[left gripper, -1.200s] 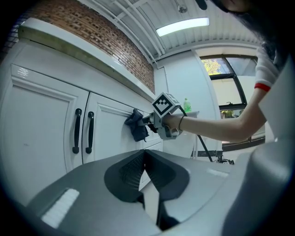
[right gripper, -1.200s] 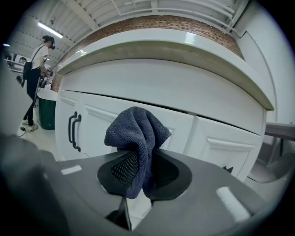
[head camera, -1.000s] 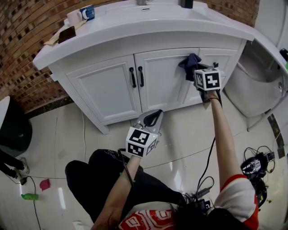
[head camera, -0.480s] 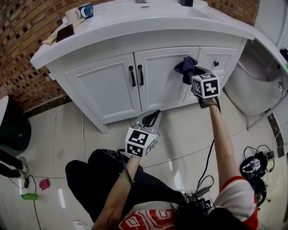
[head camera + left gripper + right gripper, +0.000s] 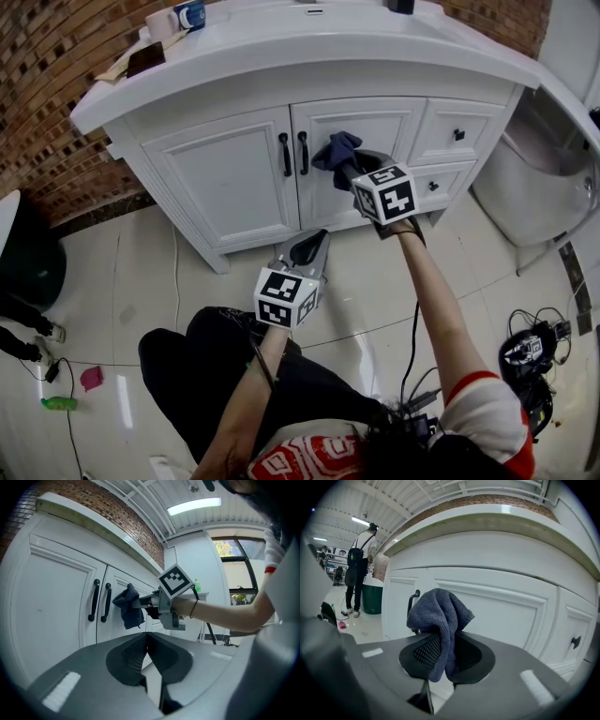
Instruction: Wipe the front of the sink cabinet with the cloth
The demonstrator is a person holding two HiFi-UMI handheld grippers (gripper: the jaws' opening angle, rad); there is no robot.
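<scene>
The white sink cabinet (image 5: pixel 225 178) stands before me with two doors and black handles (image 5: pixel 292 153). A dark blue cloth (image 5: pixel 336 150) is pressed against the right door (image 5: pixel 375 127), just right of the handles. My right gripper (image 5: pixel 352 167) is shut on the cloth (image 5: pixel 438 616), which bunches up above its jaws (image 5: pixel 443 641). My left gripper (image 5: pixel 309 246) hangs low in front of the cabinet's base, shut with nothing in it (image 5: pixel 145 637). From the left gripper view the cloth (image 5: pixel 129 606) hangs against the door beside the handles (image 5: pixel 101 601).
Two drawers with black knobs (image 5: pixel 458 134) sit right of the doors. A white fixture (image 5: pixel 534 178) stands at the right, cables (image 5: pixel 530 352) lie on the floor nearby. A dark bin (image 5: pixel 28 272) is at the left. A person (image 5: pixel 358 569) stands far off.
My right gripper has carried the cloth leftwards and a little down across the right door, from near the drawers to just beside the handles. The left gripper has hardly moved.
</scene>
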